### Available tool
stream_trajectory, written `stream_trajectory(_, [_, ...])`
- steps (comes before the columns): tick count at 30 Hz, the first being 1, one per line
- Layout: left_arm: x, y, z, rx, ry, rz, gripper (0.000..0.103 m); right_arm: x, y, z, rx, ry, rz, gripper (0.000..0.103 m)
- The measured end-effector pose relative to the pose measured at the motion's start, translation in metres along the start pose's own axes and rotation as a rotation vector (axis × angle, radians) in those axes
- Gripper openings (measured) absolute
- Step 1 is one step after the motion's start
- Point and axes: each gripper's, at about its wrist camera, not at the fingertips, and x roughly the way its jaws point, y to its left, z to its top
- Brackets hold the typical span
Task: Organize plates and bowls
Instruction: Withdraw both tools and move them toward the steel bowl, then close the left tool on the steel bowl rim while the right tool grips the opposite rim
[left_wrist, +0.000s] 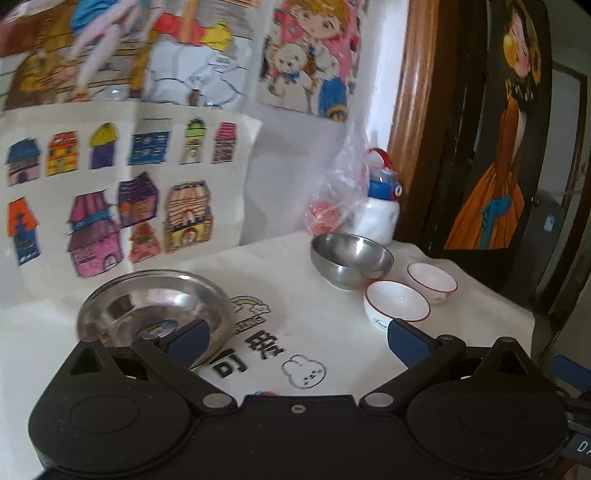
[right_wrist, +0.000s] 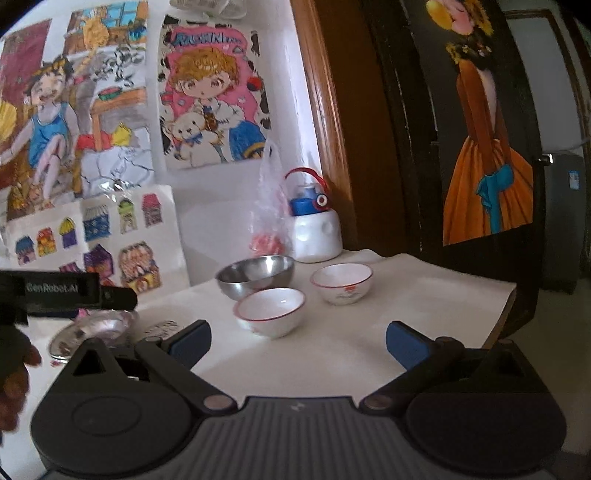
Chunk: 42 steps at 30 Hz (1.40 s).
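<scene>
On a white cloth-covered table (left_wrist: 317, 295) lies a shallow steel plate (left_wrist: 151, 306) at the left. A steel bowl (left_wrist: 351, 258) stands further back, with two white red-rimmed bowls beside it: a near one (left_wrist: 397, 301) and a far one (left_wrist: 432, 280). My left gripper (left_wrist: 299, 332) is open above the cloth, its left finger over the plate's rim, nothing between the pads. My right gripper (right_wrist: 299, 338) is open too, just short of the near white bowl (right_wrist: 271, 310). In the right wrist view the far white bowl (right_wrist: 341, 282), steel bowl (right_wrist: 255, 275) and plate (right_wrist: 92, 330) also show.
A white bottle (left_wrist: 380, 210) with a blue and red lid and a clear plastic bag (left_wrist: 336, 192) stand at the back by the wall. Coloured drawings cover the wall (left_wrist: 122, 177). A dark door (right_wrist: 480, 147) is on the right. The table's right edge (right_wrist: 506, 306) drops off.
</scene>
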Motion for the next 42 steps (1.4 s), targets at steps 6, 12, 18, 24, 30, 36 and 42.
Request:
stream_trajectory(6, [0.036, -0.016, 0.025, 0.042, 0.034, -0.001, 0.102, 0.053, -0.035, 0.03, -0.027, 0.048, 0.054, 0.103])
stream_trajectory(12, [0.088, -0.014, 0.054, -0.012, 0.083, 0.001, 0.102, 0.131, -0.069, 0.068, 0.024, 0.124, 0.107, 0.103])
stream_trajectory(18, [0.146, -0.002, 0.08, -0.122, 0.151, 0.001, 0.102, 0.208, -0.071, 0.098, 0.013, 0.206, 0.156, 0.103])
stream_trajectory(24, [0.19, 0.006, 0.09, -0.19, 0.187, 0.07, 0.102, 0.268, -0.051, 0.105, -0.084, 0.273, 0.219, 0.103])
stream_trajectory(30, [0.227, 0.012, 0.091, -0.229, 0.26, 0.063, 0.102, 0.309, -0.034, 0.094, -0.154, 0.384, 0.235, 0.1])
stream_trajectory(36, [0.239, 0.017, 0.081, -0.326, 0.29, 0.046, 0.102, 0.319, -0.021, 0.091, -0.213, 0.394, 0.248, 0.094])
stream_trajectory(42, [0.241, 0.013, 0.079, -0.322, 0.3, 0.023, 0.096, 0.322, -0.019, 0.088, -0.237, 0.424, 0.229, 0.085])
